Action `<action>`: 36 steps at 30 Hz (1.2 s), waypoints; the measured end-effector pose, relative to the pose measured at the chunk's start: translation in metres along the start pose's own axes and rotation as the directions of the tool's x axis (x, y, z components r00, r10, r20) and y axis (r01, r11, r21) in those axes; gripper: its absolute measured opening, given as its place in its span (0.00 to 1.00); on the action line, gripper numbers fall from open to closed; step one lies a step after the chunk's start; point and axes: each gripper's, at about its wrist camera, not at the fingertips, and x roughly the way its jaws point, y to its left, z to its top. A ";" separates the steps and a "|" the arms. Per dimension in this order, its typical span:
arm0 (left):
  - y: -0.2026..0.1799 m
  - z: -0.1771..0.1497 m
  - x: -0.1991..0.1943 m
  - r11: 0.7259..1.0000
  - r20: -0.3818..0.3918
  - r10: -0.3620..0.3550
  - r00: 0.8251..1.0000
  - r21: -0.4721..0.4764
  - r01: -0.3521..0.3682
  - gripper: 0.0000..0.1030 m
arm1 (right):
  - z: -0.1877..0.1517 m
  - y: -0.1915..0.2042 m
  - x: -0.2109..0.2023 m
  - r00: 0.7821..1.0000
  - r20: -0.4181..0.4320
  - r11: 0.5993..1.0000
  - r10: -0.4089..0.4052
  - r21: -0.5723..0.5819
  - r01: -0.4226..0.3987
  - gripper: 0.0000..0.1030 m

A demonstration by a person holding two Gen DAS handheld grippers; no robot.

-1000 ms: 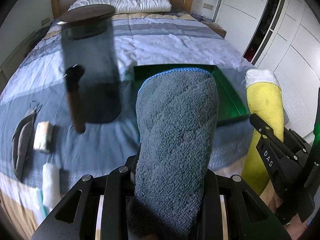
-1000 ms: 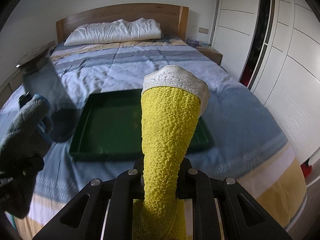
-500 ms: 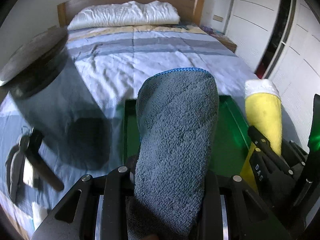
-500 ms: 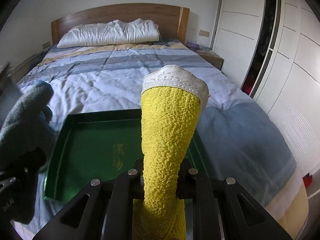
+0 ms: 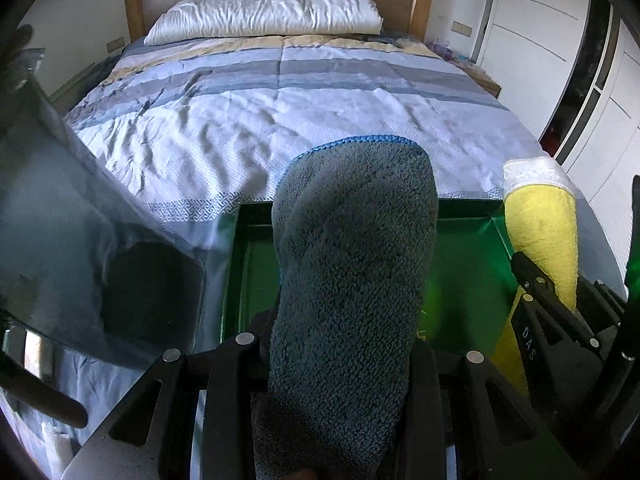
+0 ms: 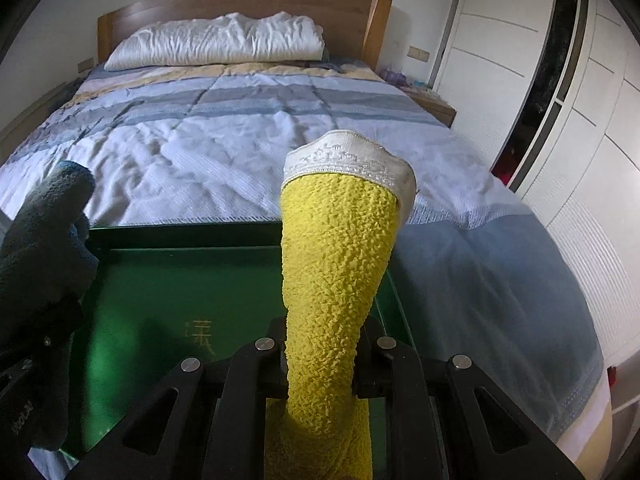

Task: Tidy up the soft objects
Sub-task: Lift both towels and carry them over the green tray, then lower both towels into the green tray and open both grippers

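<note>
My left gripper (image 5: 340, 360) is shut on a folded grey-blue fleece cloth (image 5: 352, 264) with a blue hem, held upright over the near part of a green tray (image 5: 464, 280) on the bed. My right gripper (image 6: 324, 360) is shut on a rolled yellow towel (image 6: 336, 272) with a white patterned border, upright over the tray's right side (image 6: 160, 300). The yellow towel also shows at the right of the left wrist view (image 5: 544, 232). The grey cloth shows at the left of the right wrist view (image 6: 44, 264).
A tall smoky transparent container (image 5: 80, 248) with a dark base stands close at the tray's left. The striped bedspread (image 6: 240, 152) stretches back to a white pillow (image 6: 220, 44) and wooden headboard (image 6: 240, 4). White wardrobe doors (image 6: 580, 120) line the right.
Both grippers have moved forward and down over the tray, cloths still held. The transparent container has slid to the left edge of the left wrist view and looms larger.
</note>
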 end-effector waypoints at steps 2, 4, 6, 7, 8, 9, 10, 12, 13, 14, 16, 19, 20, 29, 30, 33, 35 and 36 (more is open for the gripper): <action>-0.001 0.000 0.005 1.000 -0.013 0.001 1.000 -0.008 -0.001 0.25 | 0.000 -0.003 0.007 1.000 -0.017 1.000 -0.001 -0.006 0.001 0.15; -0.002 0.001 0.009 1.000 -0.018 0.004 1.000 -0.008 -0.004 0.25 | 0.000 -0.004 0.014 1.000 -0.028 1.000 -0.007 -0.006 0.007 0.16; -0.002 0.000 0.012 1.000 -0.020 0.010 1.000 -0.008 -0.010 0.25 | 0.000 -0.004 0.022 0.999 -0.043 1.000 0.000 -0.005 0.000 0.16; -0.002 0.000 0.012 1.000 -0.023 0.010 1.000 -0.009 -0.010 0.25 | 0.000 -0.004 0.023 0.999 -0.045 1.000 0.000 -0.006 -0.001 0.16; -0.003 0.000 0.014 1.000 -0.027 0.011 1.000 -0.009 -0.011 0.25 | 0.000 -0.004 0.026 0.999 -0.050 1.000 0.004 -0.011 -0.005 0.16; -0.003 -0.001 0.015 1.000 -0.029 0.014 0.999 -0.009 -0.014 0.25 | 0.000 -0.003 0.028 0.998 -0.055 1.000 0.008 -0.011 -0.009 0.16; -0.004 -0.002 0.017 1.000 -0.033 0.016 0.999 -0.009 -0.017 0.25 | 0.000 -0.002 0.030 0.998 -0.056 1.000 0.009 -0.012 -0.010 0.16; -0.006 -0.003 0.020 1.000 -0.039 0.022 0.999 -0.006 -0.022 0.26 | 0.000 -0.001 0.033 0.998 -0.059 1.000 0.010 -0.014 -0.011 0.17; -0.006 -0.003 0.022 1.000 -0.044 0.024 0.999 -0.007 -0.024 0.27 | -0.001 -0.001 0.033 0.998 -0.061 1.000 0.010 -0.014 -0.011 0.17; -0.006 -0.004 0.023 1.000 -0.049 0.021 0.999 -0.007 -0.022 0.27 | 0.000 0.000 0.035 0.998 -0.065 1.000 0.013 -0.015 -0.014 0.18; -0.006 -0.004 0.026 1.000 -0.057 0.021 0.998 -0.006 -0.022 0.28 | -0.001 -0.001 0.036 0.998 -0.065 1.000 0.013 -0.010 -0.014 0.19; -0.007 -0.003 0.027 1.000 -0.062 0.019 0.998 -0.008 -0.020 0.31 | -0.001 -0.003 0.038 0.998 -0.067 1.000 0.016 -0.005 -0.017 0.22; -0.008 -0.004 0.027 1.000 -0.063 0.019 0.998 -0.009 -0.020 0.32 | 0.000 -0.004 0.039 0.997 -0.069 1.000 0.017 -0.002 -0.018 0.23; -0.006 -0.002 0.028 0.999 -0.068 0.032 0.997 -0.024 -0.033 0.40 | -0.002 -0.003 0.038 0.997 -0.075 1.000 0.025 -0.004 -0.026 0.27; -0.006 -0.002 0.028 0.999 -0.067 0.034 0.997 -0.024 -0.035 0.43 | -0.002 -0.003 0.037 0.997 -0.074 1.000 0.026 -0.005 -0.026 0.29; -0.007 -0.003 0.025 0.999 -0.052 0.036 0.998 -0.025 -0.038 0.57 | -0.002 -0.004 0.035 0.997 -0.072 0.999 0.037 0.003 -0.037 0.38; -0.008 -0.001 0.022 0.999 -0.044 0.030 0.999 -0.026 -0.031 0.60 | -0.001 -0.005 0.032 0.997 -0.065 0.999 0.035 0.007 -0.035 0.44; -0.008 -0.001 0.020 0.999 -0.037 0.030 0.999 -0.030 -0.031 0.66 | -0.001 -0.006 0.031 0.997 -0.063 0.999 0.035 0.009 -0.035 0.48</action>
